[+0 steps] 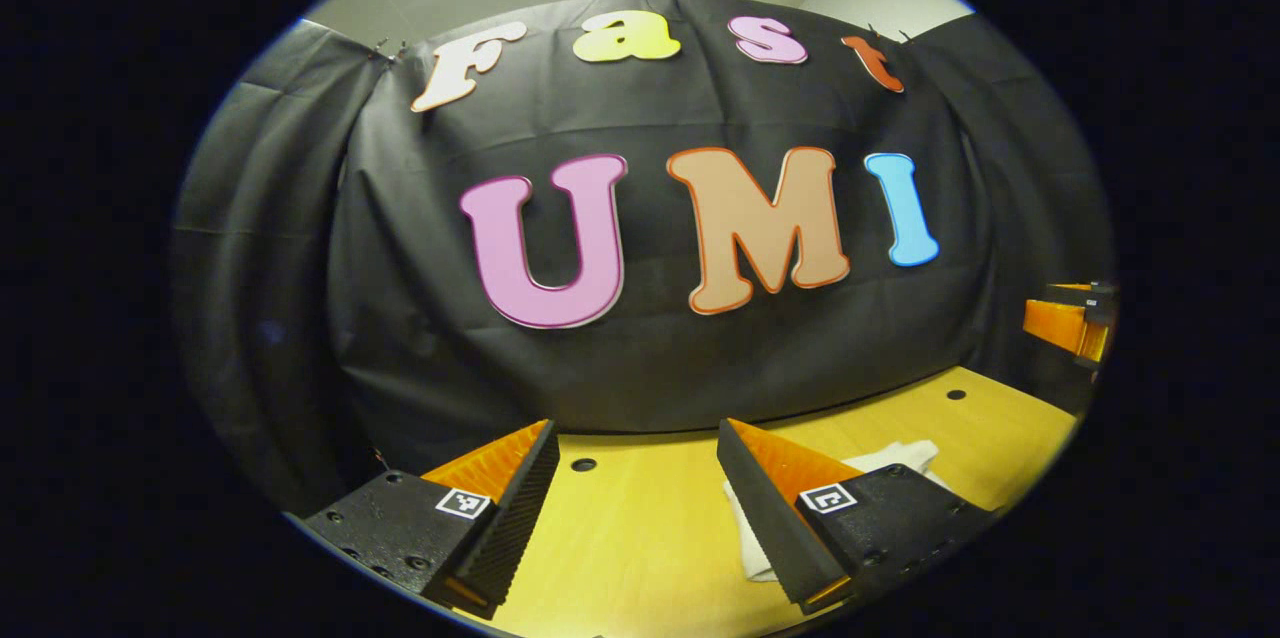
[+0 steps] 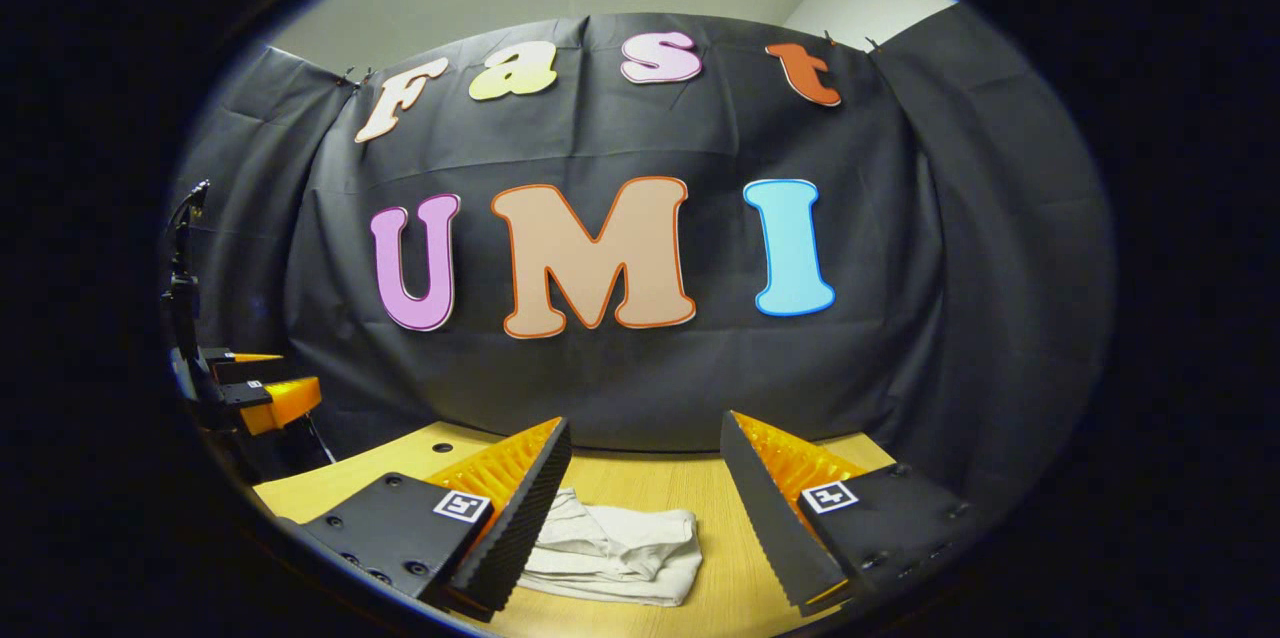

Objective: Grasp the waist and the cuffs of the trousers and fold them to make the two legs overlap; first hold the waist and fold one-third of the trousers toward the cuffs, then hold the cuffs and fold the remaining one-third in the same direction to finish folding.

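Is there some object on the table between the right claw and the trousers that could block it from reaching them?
Nothing visible blocks it. In the right gripper view the right claw is open, and the trousers lie bunched on the wooden table just ahead of its fingers, with bare tabletop around them.

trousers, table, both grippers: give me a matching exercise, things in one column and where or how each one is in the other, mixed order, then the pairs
Things:
1. trousers
2. table
3. left gripper
4. right gripper

States:
A. bare wood with small dark holes
B. open, trousers lying between its fingers ahead
C. lying folded on the table
D. open, trousers partly behind one finger

Pairs: 1-C, 2-A, 3-D, 4-B
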### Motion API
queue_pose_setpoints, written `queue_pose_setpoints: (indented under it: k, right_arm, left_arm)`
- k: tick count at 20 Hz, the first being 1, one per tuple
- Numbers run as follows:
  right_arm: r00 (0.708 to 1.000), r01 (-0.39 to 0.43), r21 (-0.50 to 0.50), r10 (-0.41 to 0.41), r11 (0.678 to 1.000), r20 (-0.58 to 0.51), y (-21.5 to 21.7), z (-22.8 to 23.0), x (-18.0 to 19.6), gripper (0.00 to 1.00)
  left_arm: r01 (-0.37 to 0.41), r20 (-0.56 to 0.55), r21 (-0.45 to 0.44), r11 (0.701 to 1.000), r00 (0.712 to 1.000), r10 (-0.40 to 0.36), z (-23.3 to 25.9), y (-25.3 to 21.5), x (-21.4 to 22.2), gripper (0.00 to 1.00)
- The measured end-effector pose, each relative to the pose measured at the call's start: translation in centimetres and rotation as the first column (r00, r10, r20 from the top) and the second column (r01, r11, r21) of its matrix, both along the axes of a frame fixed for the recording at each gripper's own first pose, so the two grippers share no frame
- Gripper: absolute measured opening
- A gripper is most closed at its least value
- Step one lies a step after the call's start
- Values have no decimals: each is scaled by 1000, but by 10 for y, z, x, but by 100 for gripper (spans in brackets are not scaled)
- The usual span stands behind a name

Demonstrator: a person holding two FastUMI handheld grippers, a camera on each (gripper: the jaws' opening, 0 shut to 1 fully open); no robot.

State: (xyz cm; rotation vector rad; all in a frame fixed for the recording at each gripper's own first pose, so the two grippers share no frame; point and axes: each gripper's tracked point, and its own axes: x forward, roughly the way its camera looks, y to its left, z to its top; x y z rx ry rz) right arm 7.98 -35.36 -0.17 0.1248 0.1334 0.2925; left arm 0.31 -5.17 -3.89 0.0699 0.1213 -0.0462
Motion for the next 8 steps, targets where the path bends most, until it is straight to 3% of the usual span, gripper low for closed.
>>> queue_pose_setpoints:
  k: [3,5,8]
  right_arm:
    - [1000,16,-6,-16,1000,7,2,3,-2,93]
    - [999,35,-23,-34,999,25,0,5,-3,97]
    - [998,37,-52,-34,998,49,1,8,-7,97]
  left_arm:
    - [-15,-7,-56,998,1000,15,4,10,-4,95]
    - [-33,4,-93,995,999,33,6,13,-9,100]
    - [-41,22,-103,994,999,43,11,19,-6,95]
